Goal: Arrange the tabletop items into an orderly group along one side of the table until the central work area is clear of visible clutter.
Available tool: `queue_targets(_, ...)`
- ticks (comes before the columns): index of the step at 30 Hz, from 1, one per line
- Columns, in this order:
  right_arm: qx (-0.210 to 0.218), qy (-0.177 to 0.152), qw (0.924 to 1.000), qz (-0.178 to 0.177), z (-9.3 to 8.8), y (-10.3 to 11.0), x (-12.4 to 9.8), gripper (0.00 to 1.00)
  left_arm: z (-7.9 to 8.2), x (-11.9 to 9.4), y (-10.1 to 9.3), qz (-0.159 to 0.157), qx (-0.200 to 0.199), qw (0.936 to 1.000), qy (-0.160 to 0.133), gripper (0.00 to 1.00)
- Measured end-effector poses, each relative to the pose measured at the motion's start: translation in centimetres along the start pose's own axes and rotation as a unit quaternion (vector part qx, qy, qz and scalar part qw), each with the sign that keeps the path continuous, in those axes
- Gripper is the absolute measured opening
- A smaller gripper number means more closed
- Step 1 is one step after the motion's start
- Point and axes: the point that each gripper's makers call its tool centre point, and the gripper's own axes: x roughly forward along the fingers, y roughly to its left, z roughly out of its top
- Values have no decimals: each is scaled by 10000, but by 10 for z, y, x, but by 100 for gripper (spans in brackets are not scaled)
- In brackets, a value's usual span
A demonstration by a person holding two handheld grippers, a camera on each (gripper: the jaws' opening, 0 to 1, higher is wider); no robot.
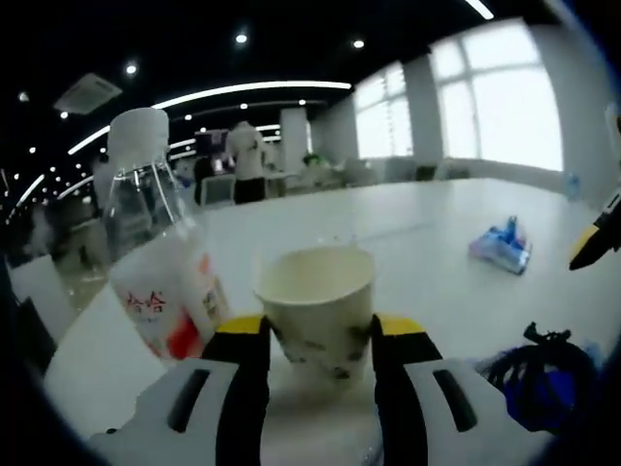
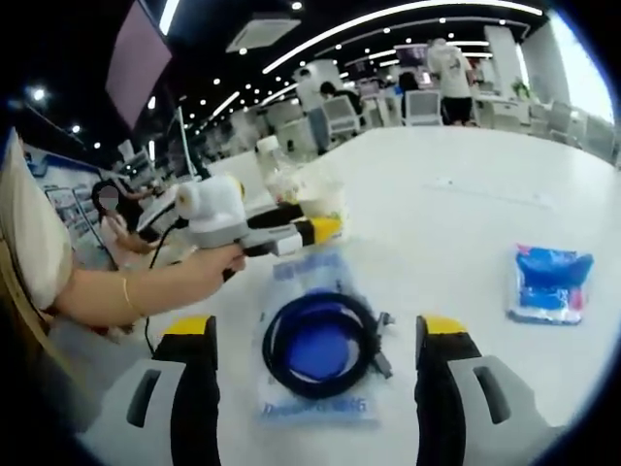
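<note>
In the left gripper view, a cream paper cup stands upright on the white table. The left gripper has its two yellow-tipped jaws pressed against the cup's sides, pinching it. Just beside the cup, at about 9 o'clock, stands a clear plastic bottle with a white cap and a red-and-white label. It is tilted in this view. At 3 o'clock, well apart from the cup, lies a blue-and-white plastic packet. At 4 o'clock, near the gripper, lies a coiled black cable on a blue bag.

In the right gripper view, the right gripper has its jaws spread wide. The coiled black cable on its blue bag lies on the table between them. The jaws do not touch it. The blue-and-white packet lies at 3 o'clock. At 11 o'clock, a person's hand holds the left gripper at the paper cup, with the bottle just behind it.

Far away, people stand by desks and chairs.
</note>
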Motion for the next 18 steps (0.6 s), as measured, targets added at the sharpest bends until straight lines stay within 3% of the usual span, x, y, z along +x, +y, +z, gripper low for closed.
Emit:
queue_targets(8,28,45,10000,-1,-2,1,1,82,-6,-1,0,-18,-260,9995,158,39)
queue_targets(18,37,-39,10000,39,3,6,1,83,-4,-10,-1,-119,-296,9993,212,42)
